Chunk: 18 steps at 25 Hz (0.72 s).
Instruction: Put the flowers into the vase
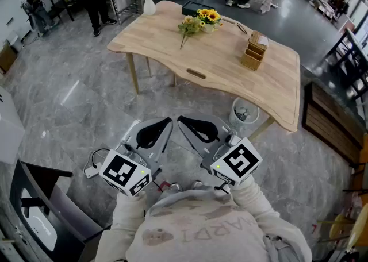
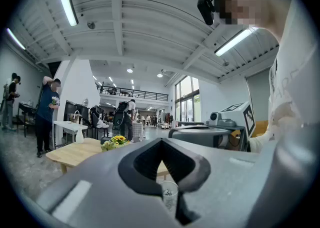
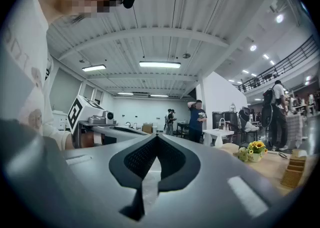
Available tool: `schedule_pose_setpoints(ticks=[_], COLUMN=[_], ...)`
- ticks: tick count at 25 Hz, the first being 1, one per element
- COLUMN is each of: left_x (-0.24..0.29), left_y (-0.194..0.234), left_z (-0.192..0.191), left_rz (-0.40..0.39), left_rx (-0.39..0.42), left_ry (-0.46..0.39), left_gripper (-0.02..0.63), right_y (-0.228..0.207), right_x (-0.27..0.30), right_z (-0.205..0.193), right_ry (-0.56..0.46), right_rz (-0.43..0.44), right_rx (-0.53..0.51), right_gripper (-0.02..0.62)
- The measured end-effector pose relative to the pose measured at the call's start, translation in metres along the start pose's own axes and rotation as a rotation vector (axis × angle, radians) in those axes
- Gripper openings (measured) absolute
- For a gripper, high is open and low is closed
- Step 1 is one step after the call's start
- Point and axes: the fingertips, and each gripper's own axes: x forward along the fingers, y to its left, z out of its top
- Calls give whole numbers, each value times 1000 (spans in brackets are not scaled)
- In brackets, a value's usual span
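A: Left gripper (image 1: pixel 168 120) status?
B: Jaws closed tip to tip, nothing between them. Held close to the body above the floor, well short of the near edge of the table (image 1: pixel 218 71).
A: Right gripper (image 1: pixel 180 119)?
B: Likewise closed and empty. Positioned just beside the left gripper, tips angled toward each other.
A: Location of flowers (image 1: pixel 188 26)?
B: Lying flat on the table near the middle of the far edge, stem pointing toward the near edge. Just beside a pot of sunflowers (image 1: pixel 209 17); contact cannot be confirmed.
A: Vase (image 1: pixel 149 4)?
B: White, upright at the far left corner, well apart from the flowers.
A: Other items?
B: Wooden rack (image 1: pixel 255 50) near the right edge. Bin (image 1: pixel 244 114) on the floor below the near edge.
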Motion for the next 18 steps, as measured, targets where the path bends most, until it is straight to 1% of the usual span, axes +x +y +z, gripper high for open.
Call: schedule_pose_setpoints(ticks=[18], left_x=[-13], left_y=[6], left_z=[-3], left_rz=[-5], left_rx=[3], left_ry=[5], left_gripper=[0], right_y=[12], right_x=[9], right_z=[-2], right_ry=[4], right_rz=[-9], right_rx=[8], right_gripper=[25])
